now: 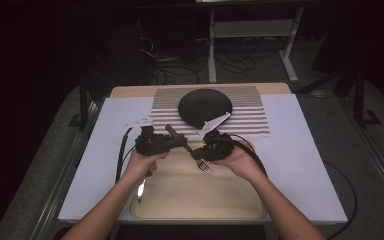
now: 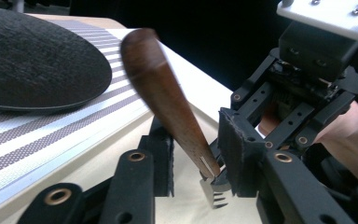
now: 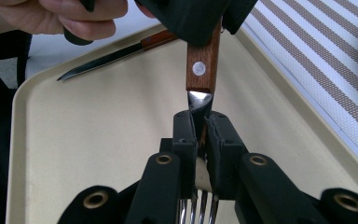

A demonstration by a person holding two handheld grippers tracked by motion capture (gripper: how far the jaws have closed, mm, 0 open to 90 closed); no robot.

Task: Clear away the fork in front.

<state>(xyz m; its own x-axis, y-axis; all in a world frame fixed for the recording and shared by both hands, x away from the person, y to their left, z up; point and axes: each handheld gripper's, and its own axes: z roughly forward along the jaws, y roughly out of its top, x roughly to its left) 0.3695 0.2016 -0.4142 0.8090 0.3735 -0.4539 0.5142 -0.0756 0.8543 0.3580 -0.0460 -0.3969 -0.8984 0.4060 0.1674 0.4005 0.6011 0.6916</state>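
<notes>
Wooden-handled fork (image 1: 186, 148) spans both grippers above tan tray (image 1: 230, 200). Right gripper (image 3: 200, 140) clamped on metal neck, tines toward the person. Left gripper (image 2: 193, 154) part-open astride handle, pads not visibly pressing. Handle's long axis runs up-left toward dark round mat (image 1: 205, 106); left nearer.

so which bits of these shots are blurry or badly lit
High view: dark surroundings and soft detail, with the tray lit. Left gripper view: the near fork handle is blurred, the plate sharper. Right gripper view: glare on the fork's metal neck, and the hand at the top is soft.
</notes>
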